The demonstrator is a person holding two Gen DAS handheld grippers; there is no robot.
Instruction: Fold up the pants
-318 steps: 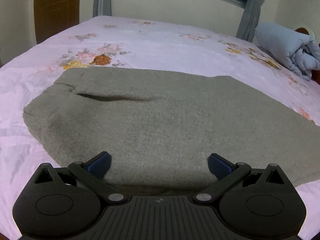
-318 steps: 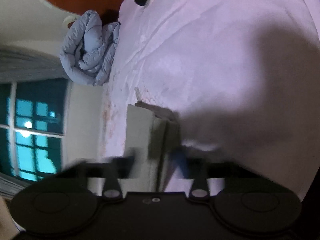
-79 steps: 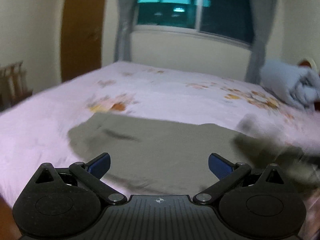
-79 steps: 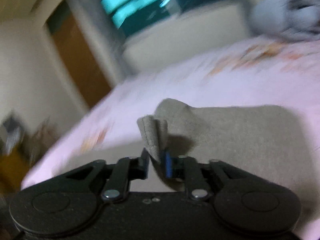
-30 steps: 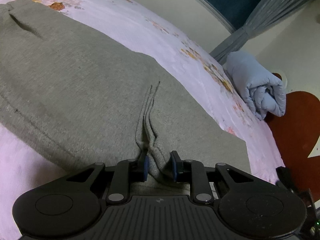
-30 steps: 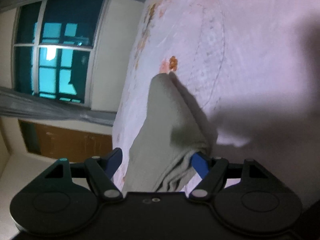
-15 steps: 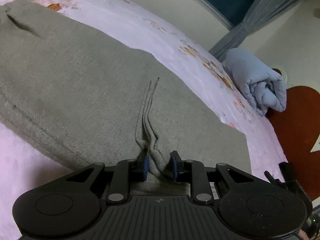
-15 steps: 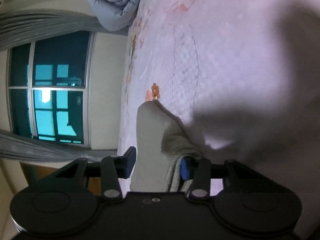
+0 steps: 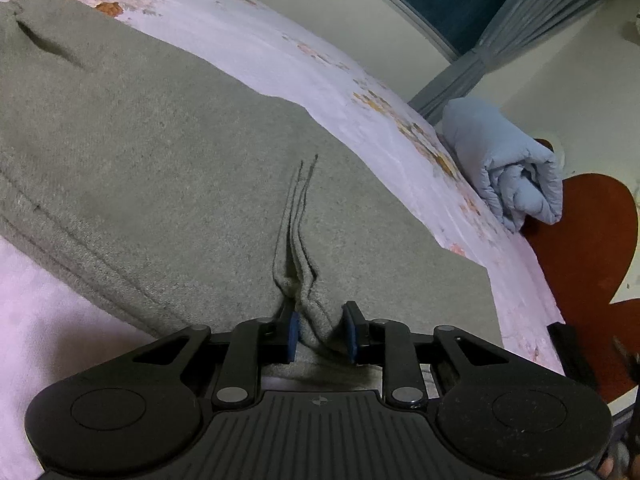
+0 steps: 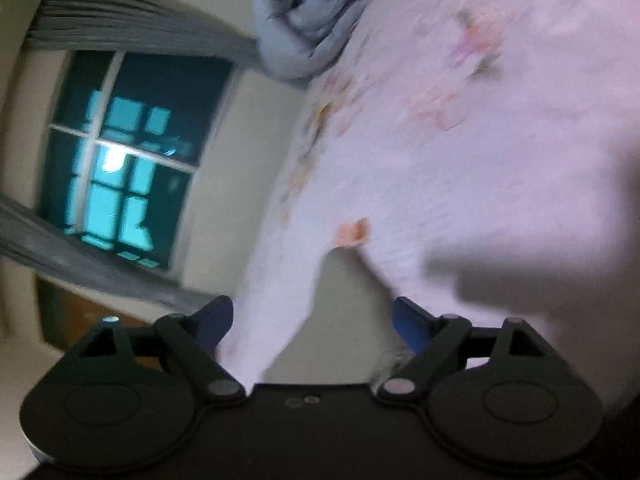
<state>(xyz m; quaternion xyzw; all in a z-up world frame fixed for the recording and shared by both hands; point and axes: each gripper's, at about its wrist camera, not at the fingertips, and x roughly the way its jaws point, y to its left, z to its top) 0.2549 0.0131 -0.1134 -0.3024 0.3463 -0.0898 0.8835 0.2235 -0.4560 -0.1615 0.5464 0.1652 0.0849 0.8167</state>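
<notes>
Between the blue pads of the left claw [image 9: 320, 330] sits a pinched ridge of the grey pants [image 9: 160, 168], which lie spread across the floral bed sheet [image 9: 304, 60]. The right claw [image 10: 310, 322], blurred, stands wide apart and holds nothing, with a pants corner just ahead. Judging by this, a fold is mid-way; next, the right claw likely needs its own grip on the nearby edge.

Floral bed [image 9: 248, 36], grey pants [image 9: 160, 160], rolled duvet [image 9: 508, 164]
</notes>
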